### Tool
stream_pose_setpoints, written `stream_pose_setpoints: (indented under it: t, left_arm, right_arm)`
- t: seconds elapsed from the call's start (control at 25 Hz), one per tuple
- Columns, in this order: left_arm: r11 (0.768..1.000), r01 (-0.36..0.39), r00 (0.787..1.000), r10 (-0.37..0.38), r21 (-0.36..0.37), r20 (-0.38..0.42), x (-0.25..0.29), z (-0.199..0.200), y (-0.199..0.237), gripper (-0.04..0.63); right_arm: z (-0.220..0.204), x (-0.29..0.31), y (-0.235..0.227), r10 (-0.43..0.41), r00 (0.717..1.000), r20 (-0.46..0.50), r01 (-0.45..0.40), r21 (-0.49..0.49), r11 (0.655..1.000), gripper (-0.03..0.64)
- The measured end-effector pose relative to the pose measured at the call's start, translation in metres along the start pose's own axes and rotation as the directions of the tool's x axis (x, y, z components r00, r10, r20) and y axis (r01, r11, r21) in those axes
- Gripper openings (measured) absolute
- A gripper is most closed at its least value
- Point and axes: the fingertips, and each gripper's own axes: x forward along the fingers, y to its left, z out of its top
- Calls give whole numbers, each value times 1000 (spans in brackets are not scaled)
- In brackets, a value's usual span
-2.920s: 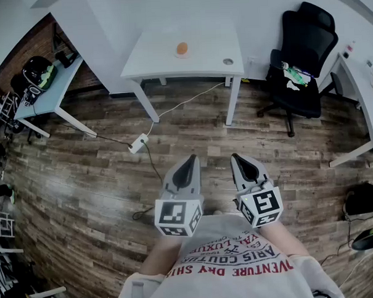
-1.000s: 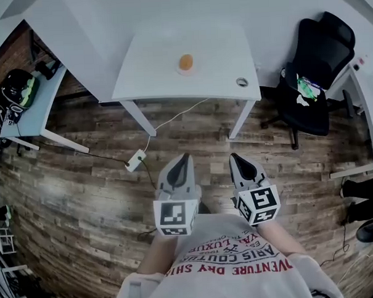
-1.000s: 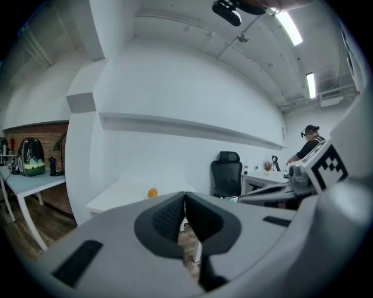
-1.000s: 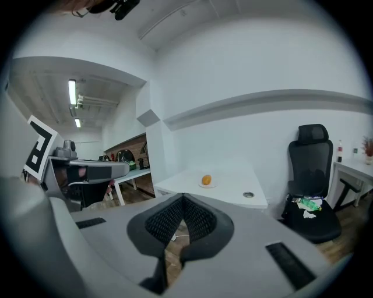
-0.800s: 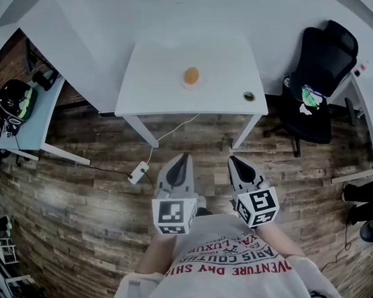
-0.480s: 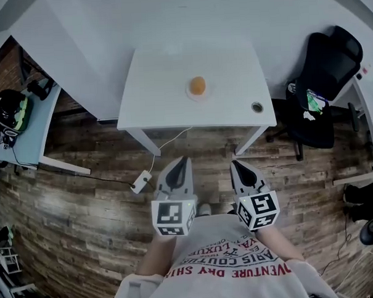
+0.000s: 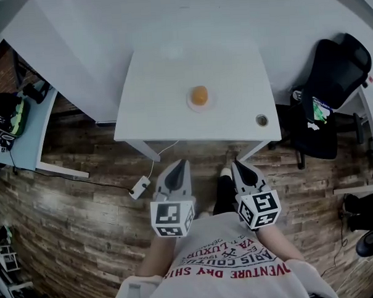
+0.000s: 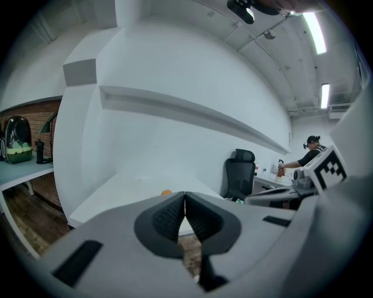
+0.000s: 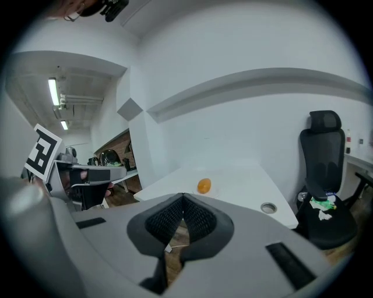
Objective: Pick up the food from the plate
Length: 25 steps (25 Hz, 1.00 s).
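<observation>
Approach stage, I judge: left gripper (image 7: pixel 182 166) and right gripper (image 7: pixel 238 166) both closed and empty, short of the white table (image 7: pixel 153 85), orange food (image 7: pixel 199 94) on its small plate (image 7: pixel 191 104) mid-table, so next comes reaching in and parting the jaws.

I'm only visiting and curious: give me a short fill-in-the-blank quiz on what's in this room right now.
The orange food sits on a small ____ on the white table.
The left gripper and the right gripper both have their jaws ____.
The office chair beside the table is coloured ____.
Missing words: plate, shut, black.
</observation>
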Motion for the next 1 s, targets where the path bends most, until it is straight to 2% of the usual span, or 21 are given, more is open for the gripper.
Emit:
stream_pose_setpoints:
  t: [0.24,0.4,0.6,0.8,1.0]
  left_arm:
    - [996,-91,996,91,3,21,63,32,27,8]
    - [990,-142,990,142,-3,13,120,49,37,8]
    - [988,-157,987,156,-13,-31,191,59,31,8]
    - [979,-196,979,193,-51,-70,242,62,43,8]
    - [980,-190,976,182,-62,-120,278,54,44,9]
  right_arm:
    - [42,74,-37,106,994,22,-106,-17,994,11]
    - [65,118,-73,173,985,2,-173,-37,984,11]
    - [84,169,-128,210,977,-45,-211,-34,977,11]
    - [102,210,-158,249,966,-69,-252,-49,966,11]
    - [96,239,-186,237,965,-115,-241,-15,971,11]
